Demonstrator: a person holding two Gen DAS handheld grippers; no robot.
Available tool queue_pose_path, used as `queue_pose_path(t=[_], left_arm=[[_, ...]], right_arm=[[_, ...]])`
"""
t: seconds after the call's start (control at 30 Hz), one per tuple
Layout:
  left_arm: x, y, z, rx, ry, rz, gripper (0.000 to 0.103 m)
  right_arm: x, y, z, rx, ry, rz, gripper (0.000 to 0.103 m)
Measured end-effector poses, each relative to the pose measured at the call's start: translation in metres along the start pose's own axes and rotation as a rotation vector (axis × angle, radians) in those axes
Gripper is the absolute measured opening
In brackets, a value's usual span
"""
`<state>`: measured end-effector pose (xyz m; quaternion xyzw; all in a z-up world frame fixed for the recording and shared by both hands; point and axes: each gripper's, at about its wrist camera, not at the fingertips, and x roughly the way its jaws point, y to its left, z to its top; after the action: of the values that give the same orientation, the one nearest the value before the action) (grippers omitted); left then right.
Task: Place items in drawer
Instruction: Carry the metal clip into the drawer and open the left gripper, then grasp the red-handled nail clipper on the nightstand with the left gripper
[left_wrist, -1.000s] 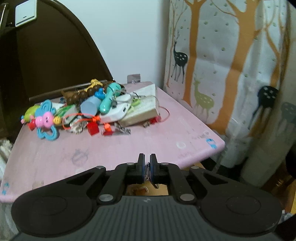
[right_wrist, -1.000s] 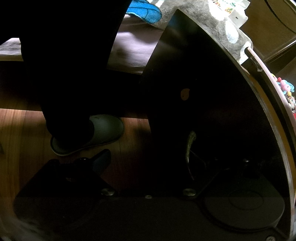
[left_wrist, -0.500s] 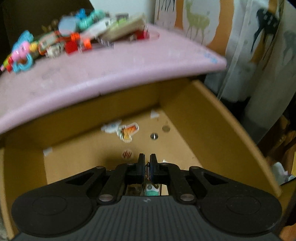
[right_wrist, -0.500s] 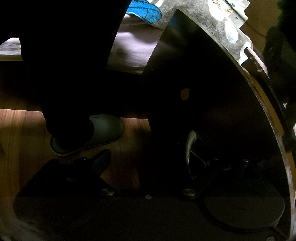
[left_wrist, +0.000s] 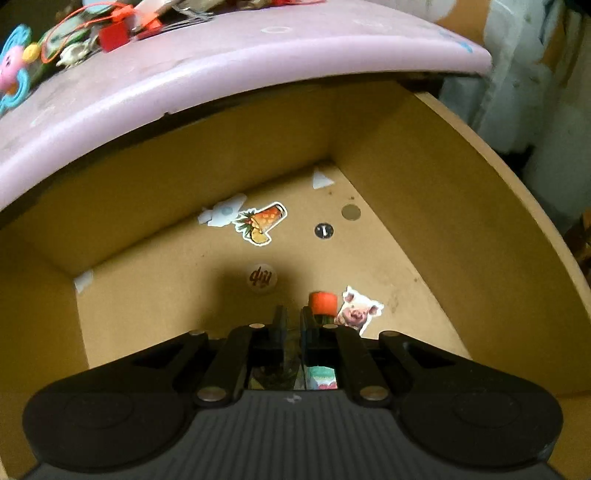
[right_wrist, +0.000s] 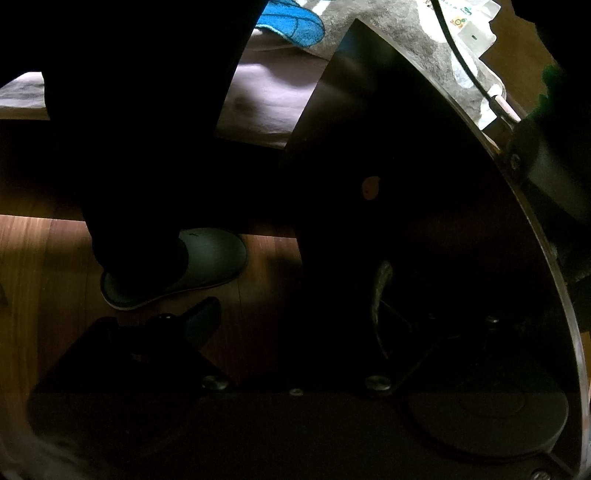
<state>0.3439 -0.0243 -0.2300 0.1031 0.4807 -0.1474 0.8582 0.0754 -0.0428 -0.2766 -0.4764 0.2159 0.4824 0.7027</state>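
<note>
Since a second ago the left tongs (left_wrist: 291, 321) have dropped from above the pink worktop (left_wrist: 258, 70) into the open drawer (left_wrist: 443, 206) below its front edge, and their jaws are now parting a little after being pressed together. Whatever thin item they carried cannot be made out between the pads; a small orange-red piece (left_wrist: 322, 302) lies on the drawer floor just beyond the right finger, beside a pig sticker (left_wrist: 356, 310), and it may be that item, though this is not certain. More items, a red block (left_wrist: 114, 35) and a pink and blue toy (left_wrist: 11, 70) among them, remain heaped at the worktop's far left corner, above and behind the tongs, so the left hand is the nearer one for the next fetch. The right tongs (right_wrist: 295, 325) hang dark over the floor by a slipper (right_wrist: 195, 262), jaws spread wide, empty.
</note>
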Motion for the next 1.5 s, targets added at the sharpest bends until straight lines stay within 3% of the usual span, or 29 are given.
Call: queue_pose_path(t=[0.03, 0.07, 0.1, 0.17, 0.4, 0.53, 0.7, 1.03, 1.2, 1.5], left_arm=[[-0.003, 0.0, 0.0, 0.001, -0.004, 0.0, 0.012], [-0.006, -0.001, 0.0, 0.004, -0.01, -0.001, 0.024], [-0.011, -0.001, 0.0, 0.006, -0.017, -0.004, 0.042], [-0.023, -0.002, 0.001, 0.004, -0.045, 0.004, 0.06], [-0.066, -0.005, 0.015, 0.007, -0.116, -0.004, 0.06], [-0.093, -0.003, 0.029, 0.004, -0.188, -0.036, 0.06], [-0.111, 0.007, 0.052, -0.028, -0.29, -0.017, 0.06], [-0.084, 0.041, 0.101, -0.111, -0.406, 0.057, 0.058], [-0.068, 0.055, 0.119, -0.158, -0.434, 0.063, 0.045], [-0.041, 0.067, 0.131, -0.206, -0.421, 0.056, 0.033]], right_arm=[[0.0, 0.0, 0.0, 0.0, 0.0, 0.0, 0.093], [0.0, 0.0, 0.0, 0.0, 0.001, 0.0, 0.093], [0.0, -0.001, 0.0, -0.001, 0.001, 0.0, 0.093], [0.0, -0.001, 0.0, -0.001, 0.002, 0.0, 0.093], [0.001, -0.001, 0.001, 0.001, 0.006, -0.002, 0.093], [0.001, 0.0, 0.0, 0.0, 0.007, -0.002, 0.093], [0.002, 0.0, 0.0, -0.001, 0.005, -0.001, 0.093], [0.004, 0.001, 0.0, -0.004, 0.0, -0.001, 0.093], [0.005, 0.002, 0.0, -0.006, -0.003, -0.001, 0.094], [0.004, 0.003, 0.0, -0.007, -0.006, -0.001, 0.094]])
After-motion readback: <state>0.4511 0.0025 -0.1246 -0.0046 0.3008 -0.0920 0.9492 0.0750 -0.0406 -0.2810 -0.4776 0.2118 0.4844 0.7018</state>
